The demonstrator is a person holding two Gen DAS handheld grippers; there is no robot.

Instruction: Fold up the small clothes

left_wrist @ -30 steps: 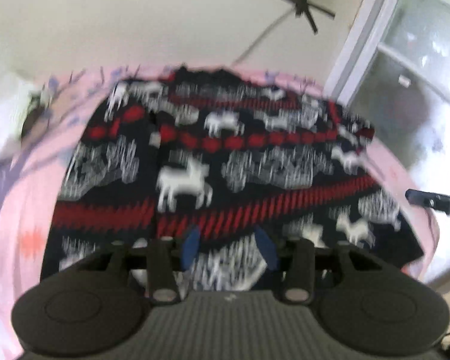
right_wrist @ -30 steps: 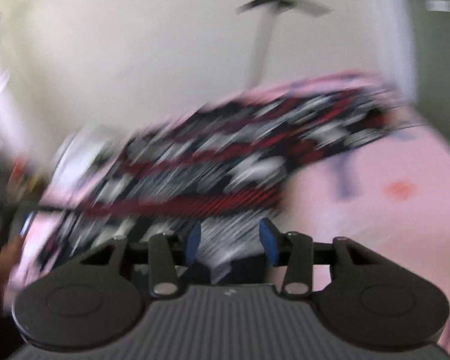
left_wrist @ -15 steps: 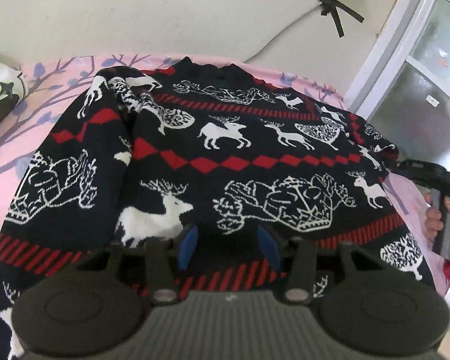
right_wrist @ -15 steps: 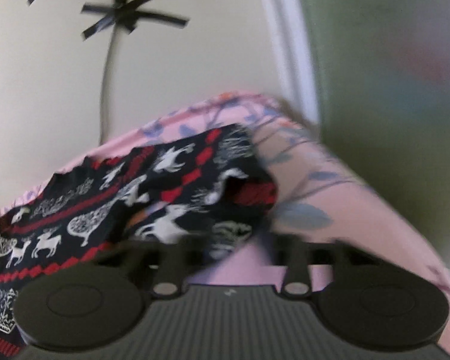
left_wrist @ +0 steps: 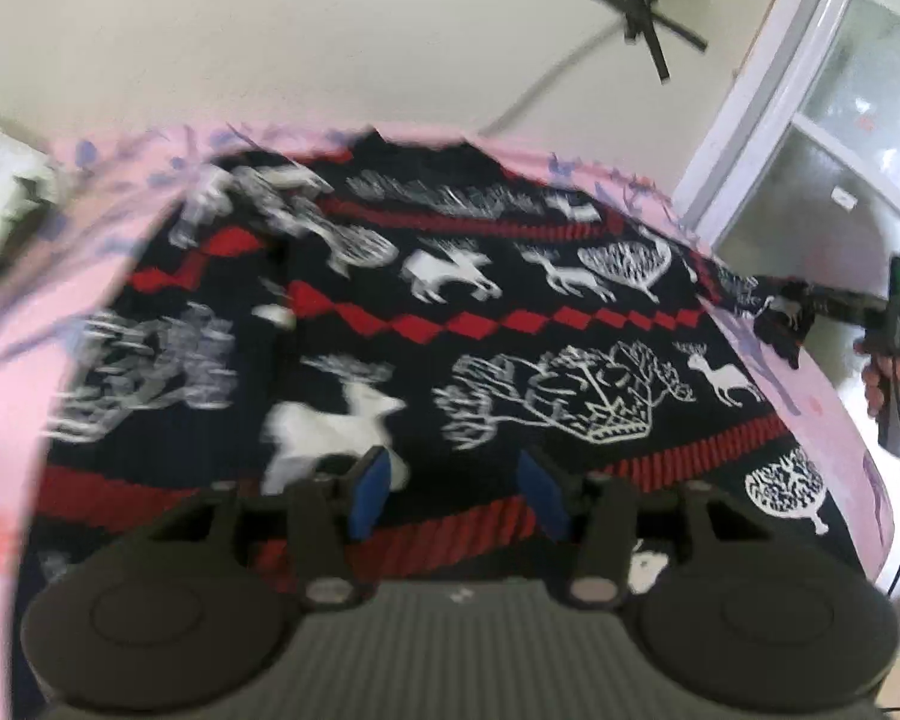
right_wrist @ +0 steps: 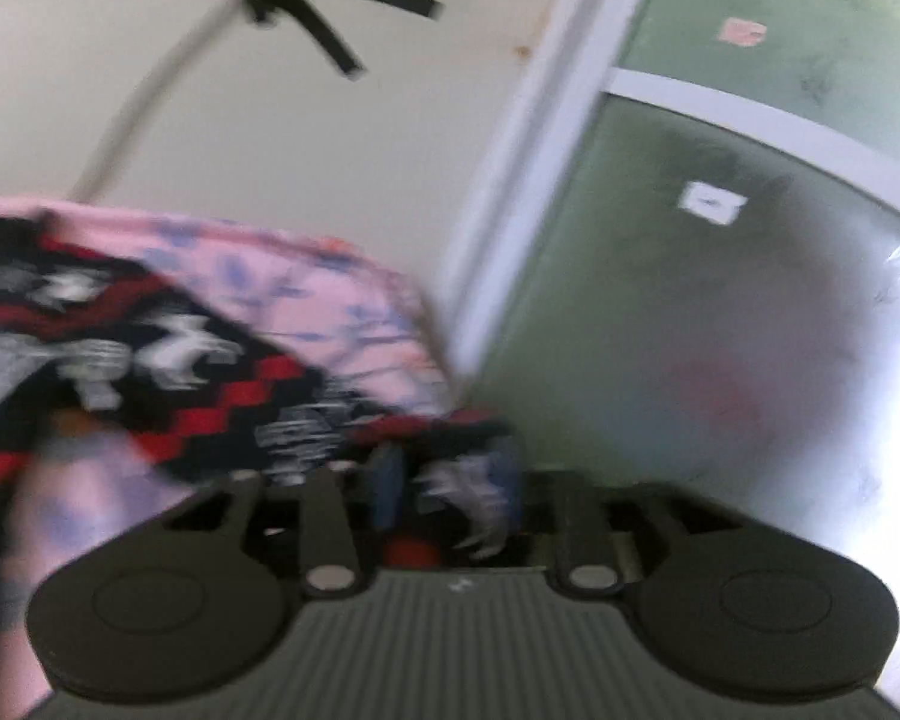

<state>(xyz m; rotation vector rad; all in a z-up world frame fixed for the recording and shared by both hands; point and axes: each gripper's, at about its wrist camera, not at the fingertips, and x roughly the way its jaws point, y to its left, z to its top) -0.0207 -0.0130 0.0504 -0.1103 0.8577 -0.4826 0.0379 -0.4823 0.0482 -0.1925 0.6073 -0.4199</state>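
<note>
While left gripper [left_wrist: 459, 495] hovers, right gripper [right_wrist: 447, 495] now pinches sweater [left_wrist: 480, 324].

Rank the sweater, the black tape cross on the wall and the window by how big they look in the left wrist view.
1. Sweater, by far the largest.
2. Window, cut off by the frame edge, so unsure.
3. Tape cross, smallest.
The sweater lies nearest the camera, which inflates it.
</note>
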